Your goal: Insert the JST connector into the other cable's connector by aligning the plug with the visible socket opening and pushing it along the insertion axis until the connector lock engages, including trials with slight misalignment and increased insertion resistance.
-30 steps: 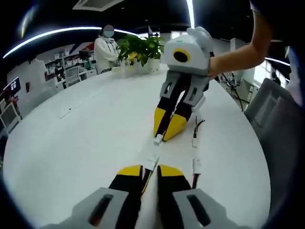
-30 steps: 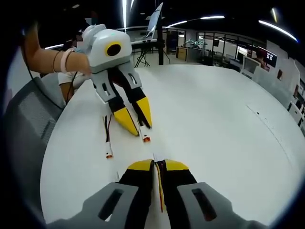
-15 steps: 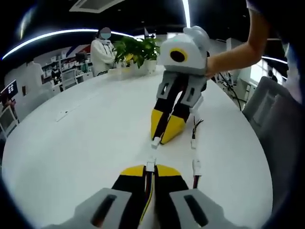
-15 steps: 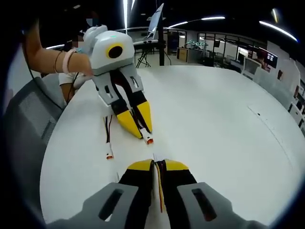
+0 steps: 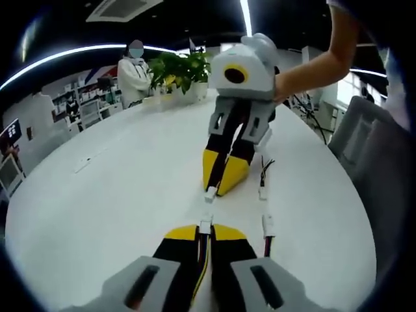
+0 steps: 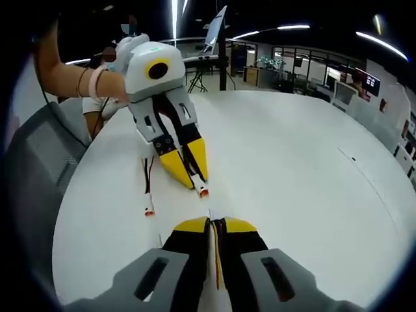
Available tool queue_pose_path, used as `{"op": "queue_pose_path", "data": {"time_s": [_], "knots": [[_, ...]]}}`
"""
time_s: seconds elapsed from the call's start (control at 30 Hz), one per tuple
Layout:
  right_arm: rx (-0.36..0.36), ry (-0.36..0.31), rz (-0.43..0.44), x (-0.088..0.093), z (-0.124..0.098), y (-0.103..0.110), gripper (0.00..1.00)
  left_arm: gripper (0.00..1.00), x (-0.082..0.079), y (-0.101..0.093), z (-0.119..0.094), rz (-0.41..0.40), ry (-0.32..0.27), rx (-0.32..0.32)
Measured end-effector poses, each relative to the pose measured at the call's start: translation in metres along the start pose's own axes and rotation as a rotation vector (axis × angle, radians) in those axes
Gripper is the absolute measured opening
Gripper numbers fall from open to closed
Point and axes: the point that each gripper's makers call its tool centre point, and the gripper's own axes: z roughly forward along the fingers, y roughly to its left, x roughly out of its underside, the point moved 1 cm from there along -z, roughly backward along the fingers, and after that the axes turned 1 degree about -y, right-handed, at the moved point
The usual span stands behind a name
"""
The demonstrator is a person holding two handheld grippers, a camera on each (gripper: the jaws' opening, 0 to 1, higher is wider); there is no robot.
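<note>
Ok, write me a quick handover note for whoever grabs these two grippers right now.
Left gripper: shut on its cable, white connector poking out past the tips.
Right gripper: shut on the other cable, its connector at the tips, facing the left one.
The two connectors sit roughly in line with a gap between them, above the white table.
A spare cable lies on the table beside them.
Done: both cables gripped and roughly lined up.
Left: close the gap, insert, push until the lock engages.
</note>
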Motion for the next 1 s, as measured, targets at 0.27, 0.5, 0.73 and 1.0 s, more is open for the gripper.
{"op": "queue_pose_path", "data": {"time_s": [0.27, 0.5, 0.73, 1.0], "knots": [[-0.016, -0.052, -0.021, -0.016, -0.006, 0.003, 0.04, 0.0, -0.013, 0.0, -0.003, 0.001, -0.034, 0.018], [-0.04, -0.049, -0.034, -0.019, -0.006, 0.008, 0.03, 0.0, -0.02, -0.004, -0.002, 0.003, -0.053, 0.043], [-0.049, -0.051, -0.037, -0.019, -0.007, 0.01, 0.03, 0.0, -0.021, -0.004, -0.002, 0.022, -0.045, 0.048], [-0.065, -0.034, -0.081, -0.017, -0.007, 0.013, 0.03, 0.0, -0.02, -0.006, -0.001, 0.049, -0.028, 0.07]]}}
